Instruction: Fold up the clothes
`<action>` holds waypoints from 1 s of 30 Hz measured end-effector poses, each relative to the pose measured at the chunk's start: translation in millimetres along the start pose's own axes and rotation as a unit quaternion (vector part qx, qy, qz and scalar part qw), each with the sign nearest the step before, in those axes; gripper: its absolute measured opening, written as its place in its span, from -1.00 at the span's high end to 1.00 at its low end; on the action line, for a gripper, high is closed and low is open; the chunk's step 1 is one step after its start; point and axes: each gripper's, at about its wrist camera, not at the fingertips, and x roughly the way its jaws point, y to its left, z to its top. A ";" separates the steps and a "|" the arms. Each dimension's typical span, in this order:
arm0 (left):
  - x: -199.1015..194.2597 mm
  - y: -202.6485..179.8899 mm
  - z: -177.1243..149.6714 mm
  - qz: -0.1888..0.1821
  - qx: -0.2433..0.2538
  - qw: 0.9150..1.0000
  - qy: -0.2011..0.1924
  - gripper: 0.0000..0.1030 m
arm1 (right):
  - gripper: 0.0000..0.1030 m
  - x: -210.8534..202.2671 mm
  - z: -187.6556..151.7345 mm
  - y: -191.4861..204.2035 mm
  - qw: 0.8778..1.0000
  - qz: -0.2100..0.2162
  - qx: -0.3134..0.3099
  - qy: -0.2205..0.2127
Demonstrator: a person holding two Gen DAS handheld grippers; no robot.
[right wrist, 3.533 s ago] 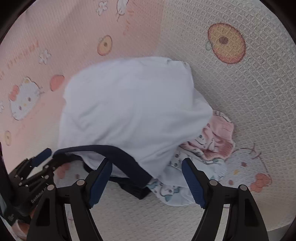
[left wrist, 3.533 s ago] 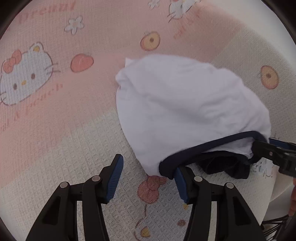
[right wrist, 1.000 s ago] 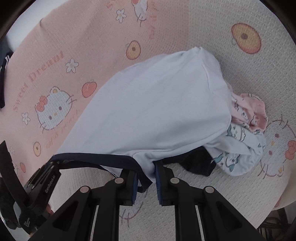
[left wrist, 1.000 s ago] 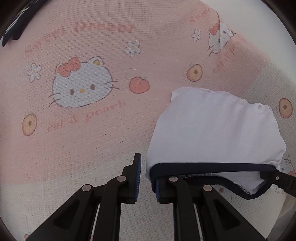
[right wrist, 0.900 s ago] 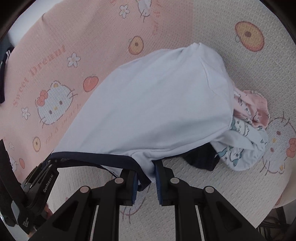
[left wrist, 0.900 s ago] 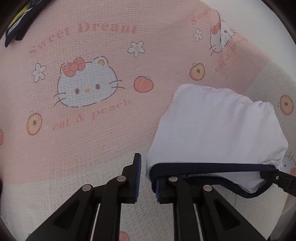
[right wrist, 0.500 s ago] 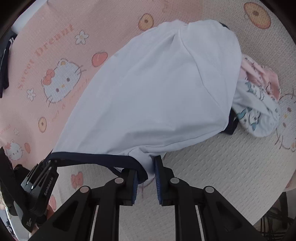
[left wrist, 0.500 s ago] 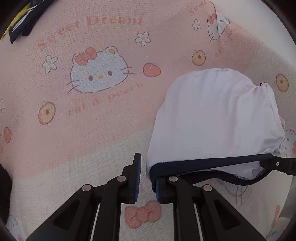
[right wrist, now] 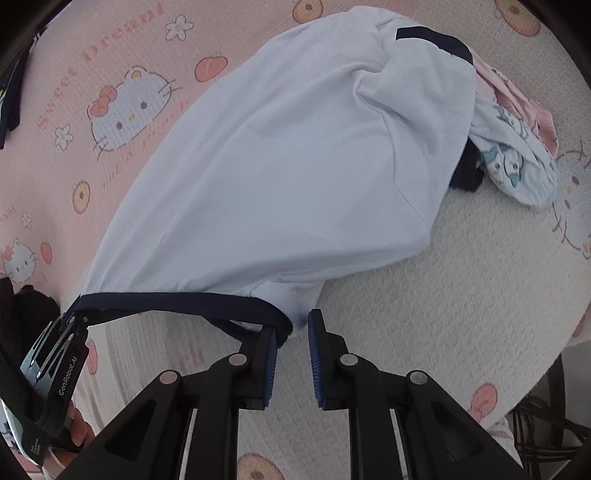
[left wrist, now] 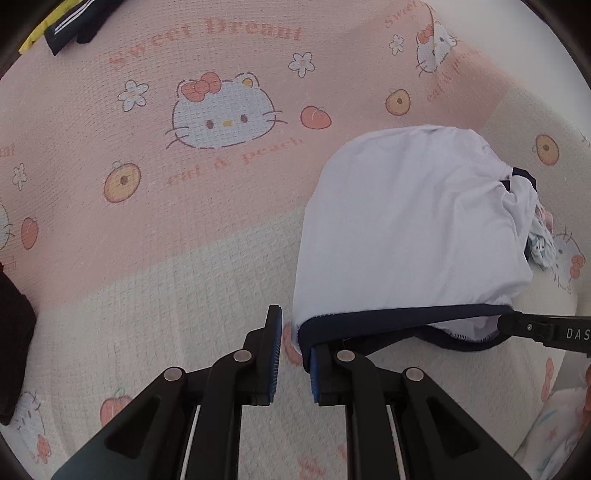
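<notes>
A pink and cream cartoon-cat blanket (left wrist: pixel 155 206) covers the whole surface, evenly lit by soft daylight

Printed in red on the pink cartoon-cat blanket (left wrist: pixel 155 206): "Sweet Dream" (left wrist: pixel 207 33) across the top, "eat & peach" (left wrist: pixel 236 158) beneath the cat face. In white on the left gripper (right wrist: pixel 55 373), seen from the right wrist: "GenRobot.AI". On the right gripper (left wrist: pixel 546 330), at the left view's edge: "DAS", cut off. Smaller lettering on the left gripper too tiny to read.
</notes>
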 end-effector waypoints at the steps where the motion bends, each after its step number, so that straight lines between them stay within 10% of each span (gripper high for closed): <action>1: -2.6 -0.2 -3.7 0.000 0.002 1.000 0.001 0.78 | 0.72 -1.3 -3.6 0.6 1.000 -0.001 -0.002 0.000; 13: -32.1 1.5 -39.0 0.011 -0.005 1.000 0.012 0.79 | 0.72 -6.8 -42.9 12.5 1.000 0.010 -0.012 0.002; 18: -52.6 24.8 -46.4 -0.078 -0.089 0.993 -0.015 0.78 | 0.66 -19.0 -42.0 5.2 0.999 0.045 0.014 -0.025; 19: -55.0 27.9 -46.0 -0.091 -0.100 0.991 -0.017 0.74 | 0.35 -21.5 -41.8 3.8 0.998 0.052 0.019 -0.030; 21: -58.4 31.8 -44.6 -0.108 -0.114 0.987 -0.021 0.38 | -0.24 -26.4 -41.5 0.9 0.997 0.066 0.030 -0.041; 22: -59.5 32.7 -43.9 -0.115 -0.118 0.986 -0.023 -0.12 | -0.29 -28.8 -41.3 -0.6 0.996 0.073 0.035 -0.047; 24: -59.5 34.5 -42.0 -0.126 -0.132 0.983 -0.027 -0.47 | -0.29 -33.7 -41.0 -3.5 0.994 0.087 0.045 -0.057; 30: -42.9 37.2 -40.5 -0.163 -0.180 0.970 0.003 -0.47 | -0.35 -35.1 -45.3 -29.3 0.977 0.160 0.139 -0.036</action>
